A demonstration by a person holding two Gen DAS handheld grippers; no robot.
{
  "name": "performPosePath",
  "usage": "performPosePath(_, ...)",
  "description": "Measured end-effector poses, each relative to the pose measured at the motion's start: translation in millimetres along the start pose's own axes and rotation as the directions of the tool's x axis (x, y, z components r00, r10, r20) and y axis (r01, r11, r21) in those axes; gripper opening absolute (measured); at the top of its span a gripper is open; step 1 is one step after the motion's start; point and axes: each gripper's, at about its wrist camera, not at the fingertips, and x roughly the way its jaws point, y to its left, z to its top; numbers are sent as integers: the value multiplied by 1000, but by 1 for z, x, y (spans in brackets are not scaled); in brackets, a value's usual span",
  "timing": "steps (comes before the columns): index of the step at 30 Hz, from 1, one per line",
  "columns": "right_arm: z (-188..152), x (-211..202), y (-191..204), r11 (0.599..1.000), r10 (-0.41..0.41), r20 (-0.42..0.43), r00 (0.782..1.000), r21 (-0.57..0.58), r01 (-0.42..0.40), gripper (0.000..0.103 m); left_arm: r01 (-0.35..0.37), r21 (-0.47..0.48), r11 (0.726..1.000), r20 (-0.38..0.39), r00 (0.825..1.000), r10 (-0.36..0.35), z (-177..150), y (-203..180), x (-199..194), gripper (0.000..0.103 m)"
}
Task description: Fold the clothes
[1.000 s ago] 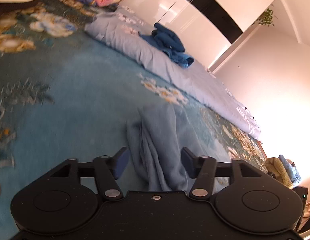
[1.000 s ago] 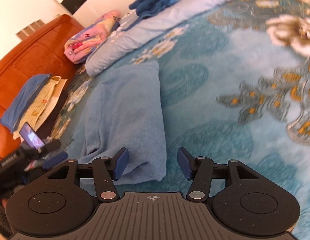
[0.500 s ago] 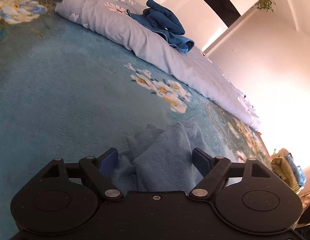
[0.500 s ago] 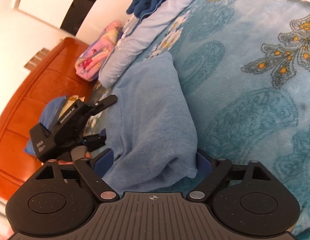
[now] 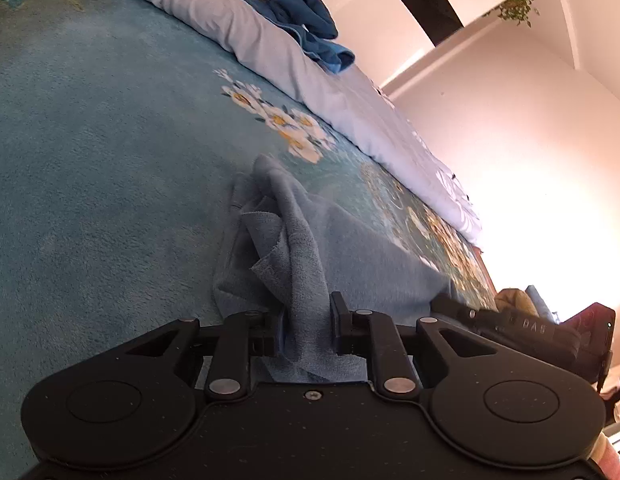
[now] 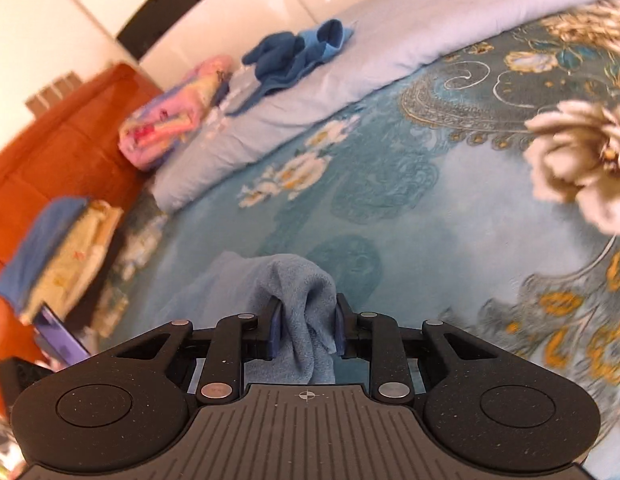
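1. Our left tool (image 5: 305, 326) is pinched tight on a bunch of the light blue cloth (image 5: 310, 248). A second ago its two sides were wide apart with the cloth lying loose between them.
2. Our right tool (image 6: 305, 330) is also pinched tight on the same cloth (image 6: 297, 280). Half a second ago it was wide too, with the cloth edge just in front of it.
3. So both tools now hold the cloth. The grab is done, and we think the lift and fold come next.
4. The cloth sits right at the tips of both tools. The rest of it trails away ahead of the left tool and lies on the bed (image 5: 89, 140), on the blue flower blanket.
5. The right view is a bit blurry, so we cannot tell if the cloth is already off the bed there.
6. Far ahead of the tools, a dark blue garment (image 5: 305, 12) lies on the pale quilt (image 5: 229, 20). It may be folded later.
7. The other tool shows just to the right of the left tool, close by.
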Motion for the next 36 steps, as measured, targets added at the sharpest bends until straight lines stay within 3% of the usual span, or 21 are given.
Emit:
performPosePath(2, -5, 3, -2, 1000, -11, -13, 1000, 0, 11, 25, -14, -6, 1000, -3, 1000, 14, 3, 1, 1, 20)
performPosePath(5, -12, -3, -6, 1000, 6, 14, 1000, 24, -7, 34, -39, 35, 999, 17, 999, 38, 9, -4, -7, 39)
performPosePath(6, -12, -6, -7, 999, 12, 27, 1000, 33, -13, 43, -50, 57, 997, 29, 998, 48, 12, -7, -11, 55)
performPosePath(9, -17, -16, -13, 997, 26, 62, 998, 76, -30, 60, -50, 75, 996, 58, 997, 46, 24, -6, -13, 71)
performPosePath(10, -21, -19, -15, 994, 32, 73, 997, 100, -39, 70, -50, 72, 996, 56, 997, 46, 29, -5, -11, 77)
performPosePath(14, -44, -10, -23, 976, 56, 64, 996, 205, -68, 73, -78, 91, 993, -14, 997, 80, 41, -1, 16, 80)
performPosePath(20, -67, 3, -24, 953, 64, 69, 996, 293, -81, 73, -35, 71, 997, -99, 994, 42, 42, 5, 43, 81)
performPosePath(23, -65, 12, -19, 944, 108, 51, 993, 308, -118, 67, -15, 56, 998, -99, 995, 21, 39, 7, 46, 74)
performPosePath(25, -64, 17, -16, 944, 105, 53, 993, 308, -117, 53, -12, 49, 999, -111, 994, 17, 36, 7, 48, 50)
performPosePath(28, -60, 16, -13, 951, 94, 50, 994, 293, -105, 28, -14, 50, 999, -108, 994, 19, 30, 4, 45, 25)
performPosePath(31, -52, 7, -10, 969, 81, 43, 996, 230, -89, 19, -30, 111, 993, -84, 996, 40, 25, -13, 36, 18)
performPosePath(36, -30, -28, -19, 988, 48, 58, 997, 141, -56, 15, 1, 262, 965, -88, 996, 23, 8, -62, 30, 16)
